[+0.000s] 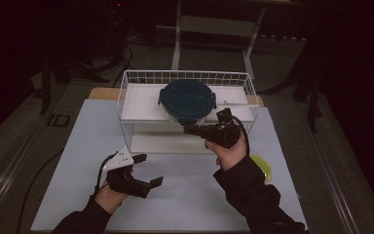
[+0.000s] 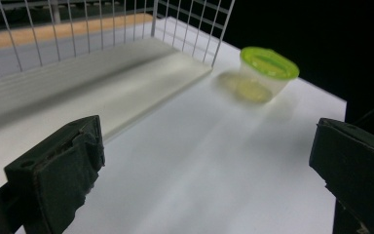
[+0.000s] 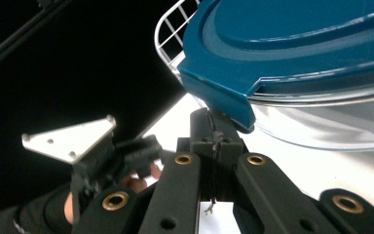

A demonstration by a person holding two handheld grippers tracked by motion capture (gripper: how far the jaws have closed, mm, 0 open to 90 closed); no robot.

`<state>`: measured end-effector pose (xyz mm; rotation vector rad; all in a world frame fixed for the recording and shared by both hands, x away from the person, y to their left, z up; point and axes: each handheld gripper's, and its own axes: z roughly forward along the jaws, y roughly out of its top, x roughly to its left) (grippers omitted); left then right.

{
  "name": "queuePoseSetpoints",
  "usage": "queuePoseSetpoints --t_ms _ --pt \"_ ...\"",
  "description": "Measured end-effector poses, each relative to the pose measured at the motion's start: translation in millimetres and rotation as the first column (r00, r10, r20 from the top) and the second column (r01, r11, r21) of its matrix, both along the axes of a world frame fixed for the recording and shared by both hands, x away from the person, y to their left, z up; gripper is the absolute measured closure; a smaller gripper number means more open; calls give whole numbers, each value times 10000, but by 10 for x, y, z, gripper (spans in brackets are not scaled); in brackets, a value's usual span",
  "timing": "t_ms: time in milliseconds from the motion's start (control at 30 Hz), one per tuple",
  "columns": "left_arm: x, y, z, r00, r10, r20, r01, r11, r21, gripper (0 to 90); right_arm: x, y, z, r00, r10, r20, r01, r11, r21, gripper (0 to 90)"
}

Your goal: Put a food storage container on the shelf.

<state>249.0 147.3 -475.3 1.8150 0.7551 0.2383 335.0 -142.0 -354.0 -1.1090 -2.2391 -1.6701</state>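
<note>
The right gripper [image 1: 191, 129] was raised at the front edge of the wire basket [image 1: 126, 92], its fingers pressed together with no gap between them, seen clearly in the right gripper view [image 3: 213, 146]. Their tips sat just under the side tab of the blue lid [image 3: 292, 44], touching or nearly touching it; whether anything was pinched there could not be told. The container [image 1: 187, 102] under that lid, a clear round bowl, rested on the white shelf [image 1: 141, 100] inside the basket, near its middle and right up to the front edge.

So the container lay straight ahead of and slightly above the right fingers, with the lid's tab pointing back toward them. Being round, it offered no long axis to line up on; the tab was the only handle. The right hand was much the nearer.

The left gripper [image 1: 152, 169] hovered low over the counter [image 1: 78, 146], well apart from the basket, its fingers [image 2: 58, 170] spread wide and holding nothing. It pointed across toward a small cup with a green lid [image 2: 268, 66] by the counter's right edge.
</note>
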Motion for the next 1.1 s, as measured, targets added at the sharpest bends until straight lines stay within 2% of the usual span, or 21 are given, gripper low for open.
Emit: queuePoseSetpoints --t_ms 100,233,300,667,700,733,800,1000,1100 --pt "7 -7 -48 10000 38 22 -38 10000 -34 0 43 1 12 9998 -185 91 185 9998 -36 900" --pt "-11 -20 -67 9994 49 335 -55 9998 195 0 127 23 31 9991 -405 148 406 9991 -110 900" --pt "-11 -15 -85 9998 59 212 -59 10000 -6 0 167 38 37 9986 -511 168 514 9986 -158 900" --pt "-23 5 -117 10000 -53 45 54 9998 -211 0 327 76 54 9970 -767 92 769 9967 -259 900" --pt "-44 12 -108 9994 -53 333 57 9999 -114 0 342 73 54 9966 -820 42 820 9964 -230 900" --pt "-54 15 -102 9991 -47 417 52 9999 -108 0 369 63 57 9961 -881 -9 880 9958 -248 900" --pt "-60 31 -90 9993 -58 367 63 9999 -139 0 393 48 56 9957 -928 -71 927 9955 -190 900" --pt "-51 66 -102 9996 -108 255 110 9999 -87 0 371 44 43 9966 -821 -74 818 9962 -284 896" --pt "-41 81 -123 9997 -75 245 77 10000 -57 0 323 31 30 9973 -722 96 725 9967 -363 862"
